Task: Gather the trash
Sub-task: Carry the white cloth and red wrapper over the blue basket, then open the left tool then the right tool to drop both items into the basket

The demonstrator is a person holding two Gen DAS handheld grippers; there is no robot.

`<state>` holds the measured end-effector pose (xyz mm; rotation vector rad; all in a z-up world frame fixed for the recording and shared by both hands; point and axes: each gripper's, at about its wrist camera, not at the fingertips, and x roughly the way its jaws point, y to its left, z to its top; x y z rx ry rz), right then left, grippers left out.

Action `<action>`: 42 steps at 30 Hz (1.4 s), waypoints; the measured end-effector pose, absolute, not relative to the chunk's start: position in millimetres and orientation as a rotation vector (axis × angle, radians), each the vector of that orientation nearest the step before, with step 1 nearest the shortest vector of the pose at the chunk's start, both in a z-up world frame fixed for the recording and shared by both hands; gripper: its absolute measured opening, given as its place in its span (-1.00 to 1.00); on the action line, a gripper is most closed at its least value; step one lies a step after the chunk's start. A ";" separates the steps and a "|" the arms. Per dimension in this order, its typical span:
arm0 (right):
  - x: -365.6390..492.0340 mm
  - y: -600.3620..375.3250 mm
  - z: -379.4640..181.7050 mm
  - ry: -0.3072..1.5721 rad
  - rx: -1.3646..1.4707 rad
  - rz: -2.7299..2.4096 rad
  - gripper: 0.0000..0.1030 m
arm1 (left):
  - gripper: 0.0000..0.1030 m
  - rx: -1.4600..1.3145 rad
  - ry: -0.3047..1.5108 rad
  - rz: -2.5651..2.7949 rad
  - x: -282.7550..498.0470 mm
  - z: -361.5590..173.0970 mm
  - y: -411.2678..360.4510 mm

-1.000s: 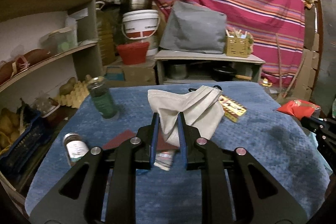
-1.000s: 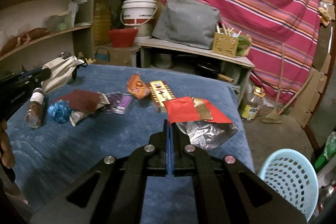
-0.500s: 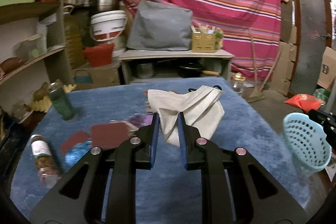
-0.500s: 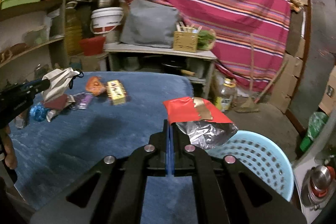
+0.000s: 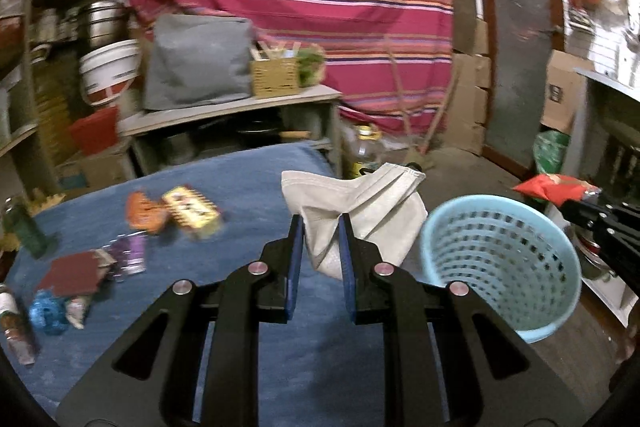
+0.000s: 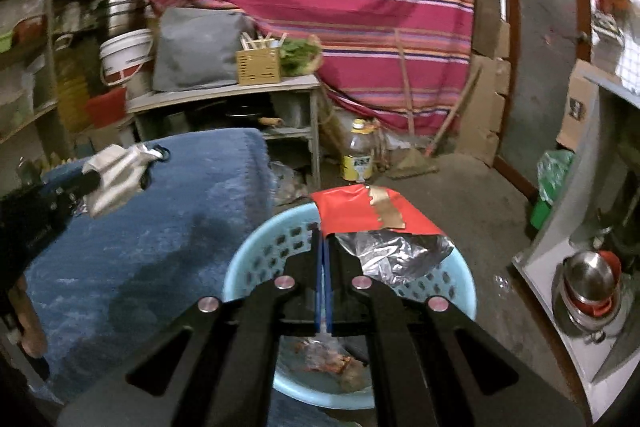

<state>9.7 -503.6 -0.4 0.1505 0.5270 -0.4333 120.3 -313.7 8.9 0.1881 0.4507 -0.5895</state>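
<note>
Fingers of the right gripper (image 6: 323, 247) are pinching a red wrapper (image 6: 372, 213) above the basket (image 6: 256, 255), the left gripper (image 5: 320, 231) is clamping a cloth mask (image 5: 360, 203), and wrappers (image 5: 188, 211) are still littering the table (image 5: 248, 179).

One light blue basket (image 5: 500, 267), two tongs, each holding one piece of trash.

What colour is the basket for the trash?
Light blue basket, with little holes; clearest in the left wrist view.

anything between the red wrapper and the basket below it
Nothing: in the right wrist view the red wrapper hangs over the open basket, only air between.
</note>
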 end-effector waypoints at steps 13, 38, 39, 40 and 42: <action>-11.6 -561.1 -23.2 0.545 0.283 -0.493 -0.98 | -0.63 0.235 0.523 -0.752 104.9 -20.7 -412.9; 16.6 -554.6 -39.2 0.593 0.295 -0.436 -0.95 | 0.89 0.118 0.498 -0.552 132.2 -1.0 -348.9; 19.1 -552.5 -40.2 0.600 0.289 -0.445 -0.95 | 0.89 0.118 0.498 -0.538 133.9 -0.3 -342.6; 22.0 -551.2 -41.2 0.610 0.286 -0.453 -0.95 | 0.89 0.121 0.496 -0.521 135.1 0.2 -336.6; 26.1 -550.8 -43.0 0.623 0.297 -0.462 -0.94 | 0.89 0.127 0.494 -0.495 136.3 1.4 -327.0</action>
